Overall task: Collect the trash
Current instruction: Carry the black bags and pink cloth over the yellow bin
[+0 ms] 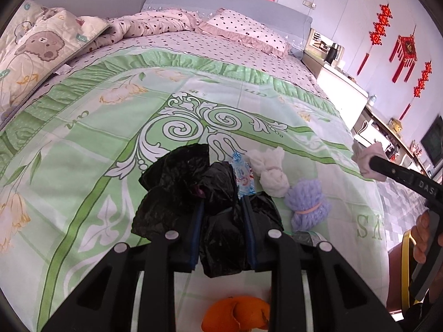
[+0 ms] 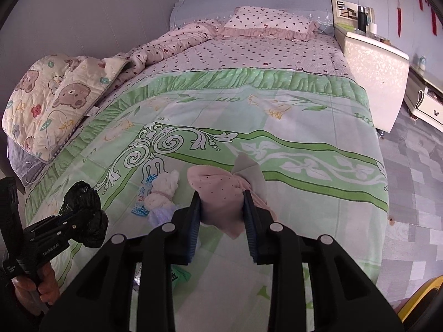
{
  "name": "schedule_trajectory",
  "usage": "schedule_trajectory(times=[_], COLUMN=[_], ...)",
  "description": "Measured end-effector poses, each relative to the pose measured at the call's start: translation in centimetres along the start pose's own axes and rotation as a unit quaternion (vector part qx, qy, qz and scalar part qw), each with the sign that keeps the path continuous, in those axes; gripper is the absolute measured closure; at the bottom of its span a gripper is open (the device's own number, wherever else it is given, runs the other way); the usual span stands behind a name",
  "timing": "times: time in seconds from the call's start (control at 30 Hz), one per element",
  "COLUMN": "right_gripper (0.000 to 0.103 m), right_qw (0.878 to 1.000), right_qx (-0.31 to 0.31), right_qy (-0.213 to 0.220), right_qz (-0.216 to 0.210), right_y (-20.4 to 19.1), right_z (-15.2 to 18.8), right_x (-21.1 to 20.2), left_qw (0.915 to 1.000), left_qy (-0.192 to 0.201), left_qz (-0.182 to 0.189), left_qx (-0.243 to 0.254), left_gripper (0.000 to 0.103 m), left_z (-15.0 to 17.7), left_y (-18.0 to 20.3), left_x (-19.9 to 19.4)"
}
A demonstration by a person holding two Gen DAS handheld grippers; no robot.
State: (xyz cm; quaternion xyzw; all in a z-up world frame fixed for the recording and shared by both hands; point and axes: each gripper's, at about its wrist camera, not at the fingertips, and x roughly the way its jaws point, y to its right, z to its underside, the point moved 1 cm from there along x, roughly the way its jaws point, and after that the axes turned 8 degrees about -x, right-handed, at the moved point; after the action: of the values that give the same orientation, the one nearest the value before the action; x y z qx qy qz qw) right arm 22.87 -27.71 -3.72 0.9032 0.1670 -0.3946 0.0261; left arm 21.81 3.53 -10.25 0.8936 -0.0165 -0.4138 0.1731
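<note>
The left tool (image 1: pixel 223 229) is black with blue pads and holds a glossy black plastic bag (image 1: pixel 218 193). The right tool (image 2: pixel 223 221), same black and blue, holds a pale pink bundle (image 2: pixel 221 191) with small dark dots. Ahead of the left tool lie a clear wrapper (image 1: pixel 243 178) printed blue and red, a white cloth roll (image 1: pixel 270 171) and a lilac knit bundle (image 1: pixel 306 202); beneath it, an orange peel (image 1: pixel 238 314). The bedspread (image 1: pixel 110 138) is light green with white scrolls and peach flowers; the pillow (image 2: pixel 265 22) beyond is pink with dark dots.
</note>
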Motion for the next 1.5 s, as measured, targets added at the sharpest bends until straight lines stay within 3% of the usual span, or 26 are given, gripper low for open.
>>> schedule_trajectory(times=[0.3,0.73,1.17,1.5], right_gripper=[0.075,0.075,0.075,0.075], right_qw=[1.0,0.996,0.991,0.987], right_qx=[-0.002,0.017,0.045,0.068], right_qy=[0.027,0.082,0.107,0.114], right_qz=[-0.002,0.028,0.062,0.09], right_y=[0.0,3.2,7.7,11.1], right_z=[2.2,4.7,8.3,11.5], right_x=[-7.2,-18.9,-26.2,-30.3], left_qw=[0.9998,0.9975,0.9931,0.9846], left_qy=[0.017,0.028,0.02,0.009], left_qz=[0.001,0.042,0.081,0.122], left_qx=[0.007,0.05,0.082,0.125], left_gripper=[0.079,0.079,0.079,0.079], left_z=[0.7,2.1,3.5,5.6], left_y=[1.5,8.6,15.6,22.2], left_x=[-3.1,-7.9,-10.1,-10.9])
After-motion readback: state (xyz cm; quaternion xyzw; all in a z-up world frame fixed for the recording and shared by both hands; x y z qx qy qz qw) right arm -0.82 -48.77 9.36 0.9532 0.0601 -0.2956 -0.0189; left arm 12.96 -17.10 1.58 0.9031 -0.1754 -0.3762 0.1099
